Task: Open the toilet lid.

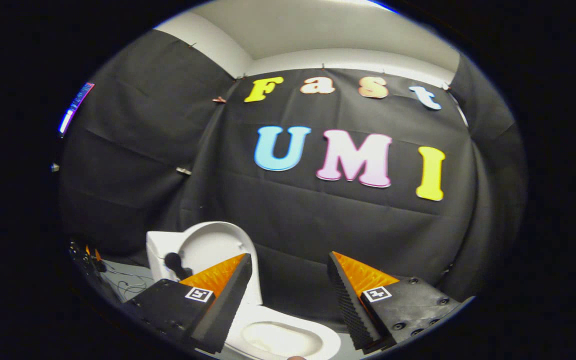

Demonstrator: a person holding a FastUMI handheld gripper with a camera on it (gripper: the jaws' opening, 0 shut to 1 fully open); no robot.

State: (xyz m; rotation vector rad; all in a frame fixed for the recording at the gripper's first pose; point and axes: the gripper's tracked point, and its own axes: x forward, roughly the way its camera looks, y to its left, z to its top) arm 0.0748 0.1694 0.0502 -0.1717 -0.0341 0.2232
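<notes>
Gripper (288,280), fingers spread wide apart and holding nothing, poised above the toilet (278,335). The toilet lid (213,247) stands raised, leaning back against the white tank (157,257) (its underside faces the camera), partly hidden behind the left finger (218,295); the seat ring and bowl lie low between the two fingers, just ahead of them. The right finger (353,295) stands well clear of the porcelain, with the black cloth wall (318,225) beyond. Loose cables (128,285) trail on the floor beside the tank. Judged from this arrangement, the lid is already open and the task looks essentially complete. Remaining risk — the left finger sits close in front of the lid's edge, so a careless sideways or forward withdrawal could clip it and tip it back down onto the seat; a lid balanced only lightly against the tank would fall readily.
</notes>
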